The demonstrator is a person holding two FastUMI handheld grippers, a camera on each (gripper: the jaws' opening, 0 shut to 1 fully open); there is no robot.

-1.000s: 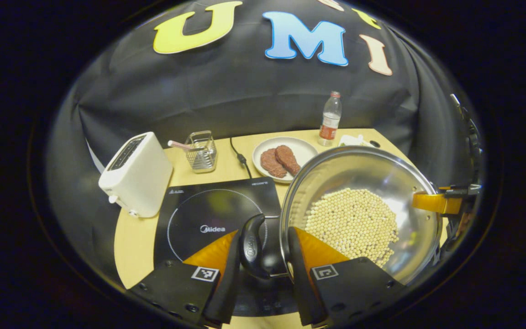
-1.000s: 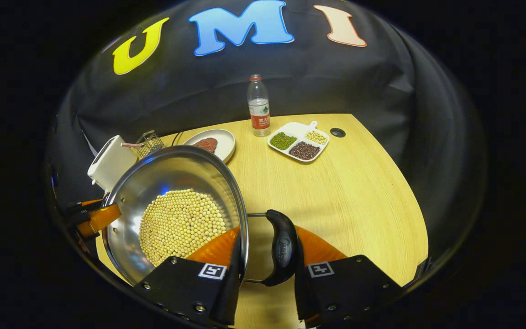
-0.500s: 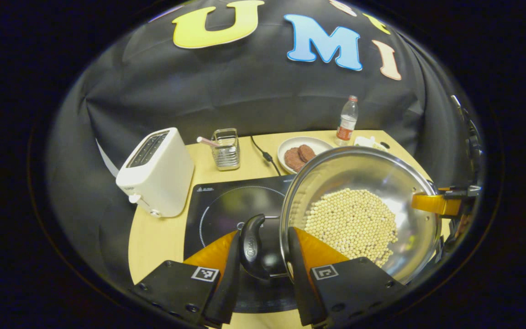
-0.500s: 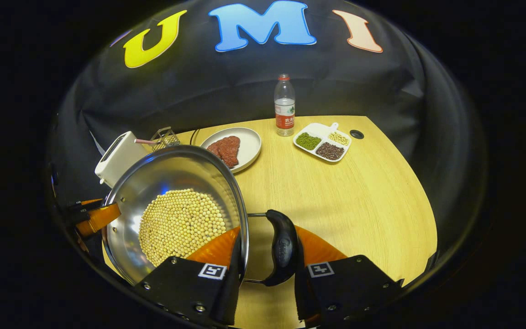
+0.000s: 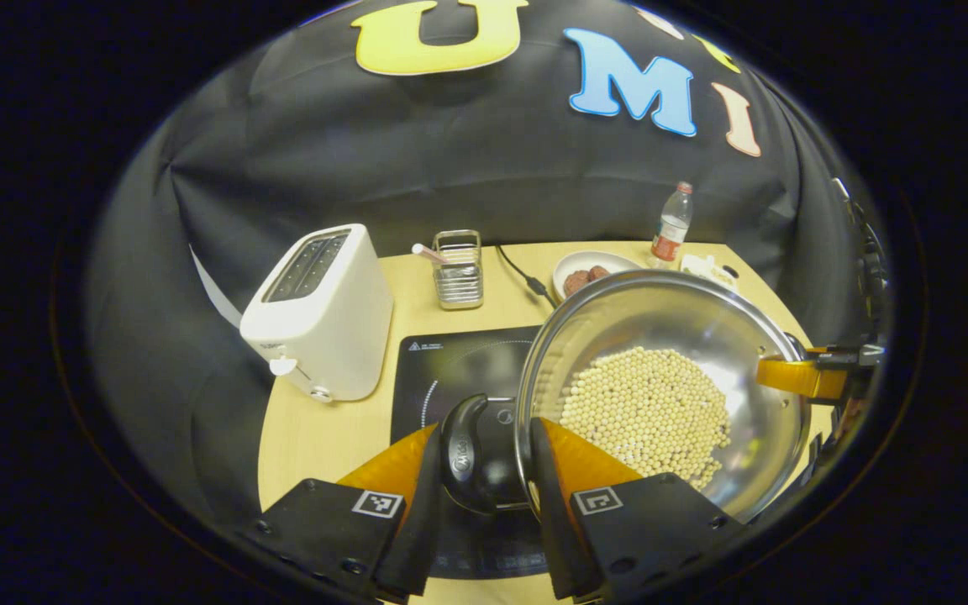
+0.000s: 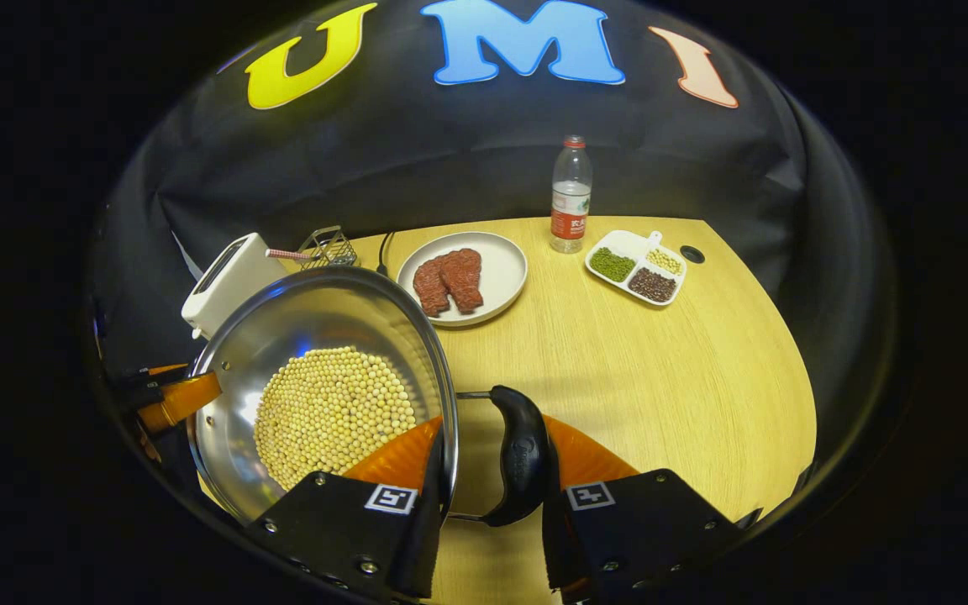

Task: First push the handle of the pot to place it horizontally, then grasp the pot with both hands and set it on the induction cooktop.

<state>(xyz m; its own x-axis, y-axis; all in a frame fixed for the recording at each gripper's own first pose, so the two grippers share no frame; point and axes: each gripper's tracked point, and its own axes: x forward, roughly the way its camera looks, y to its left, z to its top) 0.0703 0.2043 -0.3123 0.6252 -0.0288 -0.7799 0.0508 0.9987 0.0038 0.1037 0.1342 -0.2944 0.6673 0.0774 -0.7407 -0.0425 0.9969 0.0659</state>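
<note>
The wooden table [image 6: 644, 370] is seen spread under everything. The steel pot [image 5: 702, 328], filled with pale beans [image 5: 648, 412], is held above the table, partly over the black induction cooktop [image 5: 459, 365] at the near left. The left gripper [image 5: 480, 470] is clamped on the pot's black left handle [image 5: 460, 454]; the right gripper [image 6: 488, 466] is clamped on the black right handle [image 6: 520, 454]. A white toaster [image 5: 320, 311] is noted left of the cooktop, a wire rack [image 5: 459, 269] behind it. Farther right are a plate of meat [image 6: 463, 277], a water bottle [image 6: 570, 195] and a divided dish of beans [image 6: 637, 267].
</note>
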